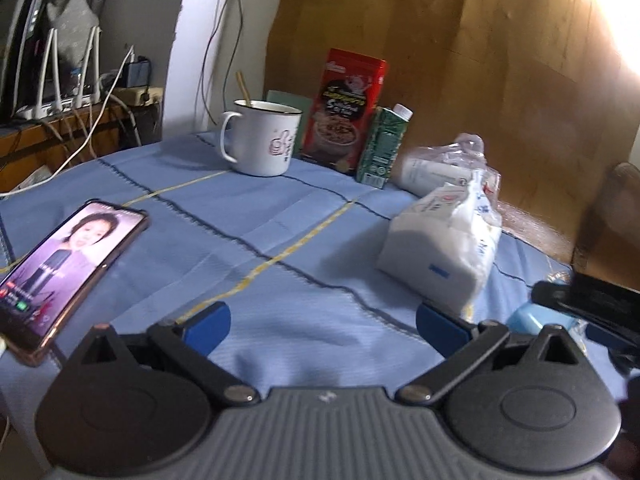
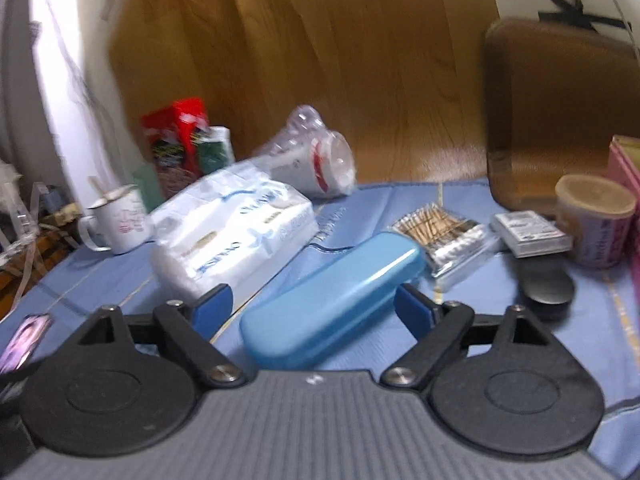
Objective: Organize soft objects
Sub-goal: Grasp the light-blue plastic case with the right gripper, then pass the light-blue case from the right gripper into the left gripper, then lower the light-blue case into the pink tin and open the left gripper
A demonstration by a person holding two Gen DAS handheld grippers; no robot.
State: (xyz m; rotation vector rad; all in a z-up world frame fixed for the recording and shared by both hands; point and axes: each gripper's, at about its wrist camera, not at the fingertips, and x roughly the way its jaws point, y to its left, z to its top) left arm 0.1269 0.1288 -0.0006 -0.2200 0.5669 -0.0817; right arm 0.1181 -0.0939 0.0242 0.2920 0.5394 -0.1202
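A soft white tissue pack (image 1: 442,242) lies on the blue tablecloth (image 1: 260,216), ahead and right of my open, empty left gripper (image 1: 322,326). It also shows in the right wrist view (image 2: 228,232), ahead and left of my right gripper (image 2: 312,312). That gripper is open, and the near end of a blue hard case (image 2: 332,300) lies between its jaws, not clamped. A bagged stack of plastic cups (image 1: 444,164) lies behind the tissues, also in the right wrist view (image 2: 312,156). A pack of cotton swabs (image 2: 444,236) lies right of the case.
A phone (image 1: 60,272) lies at the left. A white mug (image 1: 264,140), red cereal box (image 1: 346,108) and green carton (image 1: 380,148) stand at the back. A black round lid (image 2: 546,284), card box (image 2: 528,232), tub (image 2: 596,216) and wooden chair (image 2: 560,112) are right.
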